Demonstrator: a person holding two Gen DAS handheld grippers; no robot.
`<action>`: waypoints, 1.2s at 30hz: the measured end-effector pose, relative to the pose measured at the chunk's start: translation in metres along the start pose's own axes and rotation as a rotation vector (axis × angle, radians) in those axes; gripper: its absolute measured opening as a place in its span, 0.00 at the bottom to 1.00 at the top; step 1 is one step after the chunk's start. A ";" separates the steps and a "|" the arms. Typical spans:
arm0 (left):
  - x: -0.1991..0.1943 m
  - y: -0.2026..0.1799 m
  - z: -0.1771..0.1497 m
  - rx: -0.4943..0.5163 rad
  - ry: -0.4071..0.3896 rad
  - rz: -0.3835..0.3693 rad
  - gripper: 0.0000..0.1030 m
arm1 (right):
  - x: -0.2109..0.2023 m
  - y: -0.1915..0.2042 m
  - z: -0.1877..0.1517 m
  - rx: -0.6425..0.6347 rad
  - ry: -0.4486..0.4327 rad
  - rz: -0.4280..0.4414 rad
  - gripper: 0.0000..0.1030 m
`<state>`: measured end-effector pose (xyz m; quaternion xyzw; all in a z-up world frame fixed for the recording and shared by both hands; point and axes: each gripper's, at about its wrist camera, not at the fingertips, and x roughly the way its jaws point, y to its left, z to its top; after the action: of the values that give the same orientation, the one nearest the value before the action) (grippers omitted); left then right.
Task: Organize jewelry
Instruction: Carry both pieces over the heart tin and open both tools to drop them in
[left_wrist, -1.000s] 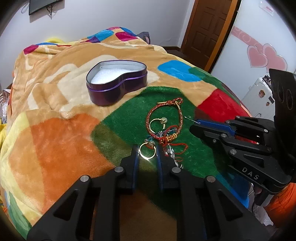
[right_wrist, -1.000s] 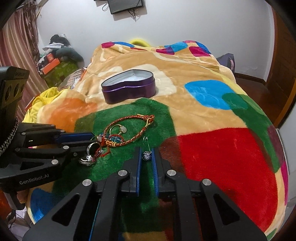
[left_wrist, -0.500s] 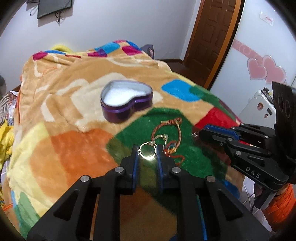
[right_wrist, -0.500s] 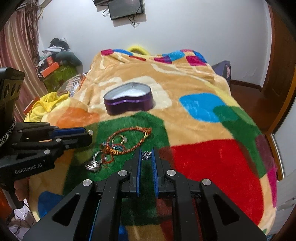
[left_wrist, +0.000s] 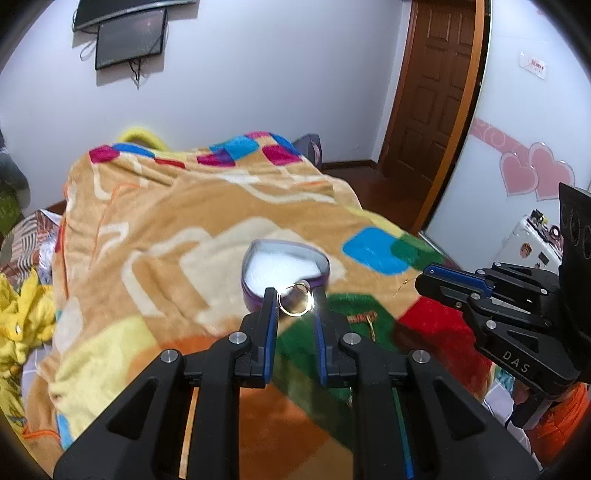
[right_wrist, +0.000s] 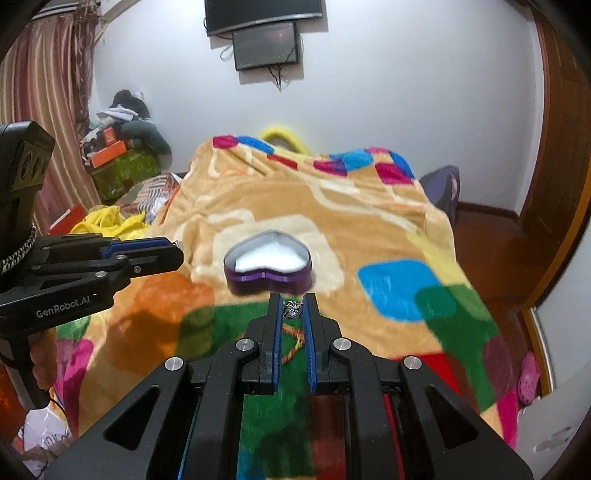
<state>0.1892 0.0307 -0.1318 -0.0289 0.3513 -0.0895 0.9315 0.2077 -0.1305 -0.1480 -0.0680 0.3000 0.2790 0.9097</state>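
A purple heart-shaped tin with a white lining lies open on the bed; it also shows in the right wrist view. My left gripper is shut on a gold ring and holds it in the air in front of the tin. My right gripper is shut on a small silver ring, also raised, just short of the tin. A red braided bracelet lies on the green patch below; a part of it shows between my right fingers.
A colourful patchwork blanket covers the bed. Clutter and boxes stand at the far left by a curtain. A brown door and a white panel with pink hearts are on the right. A screen hangs on the wall.
Both grippers have lifted off the blanket with their rings and moved up toward the heart tin. The jewelry pile has dropped out of sight below them.
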 end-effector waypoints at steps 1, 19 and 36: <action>-0.001 0.002 0.004 0.002 -0.010 0.002 0.16 | 0.001 0.001 0.004 -0.006 -0.010 0.001 0.09; 0.039 0.030 0.032 -0.008 0.005 -0.002 0.16 | 0.046 0.002 0.042 -0.037 -0.056 0.060 0.09; 0.103 0.038 0.028 -0.020 0.170 -0.065 0.17 | 0.111 -0.016 0.030 -0.030 0.149 0.129 0.09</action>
<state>0.2894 0.0489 -0.1817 -0.0419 0.4290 -0.1185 0.8945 0.3057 -0.0836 -0.1889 -0.0827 0.3663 0.3354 0.8640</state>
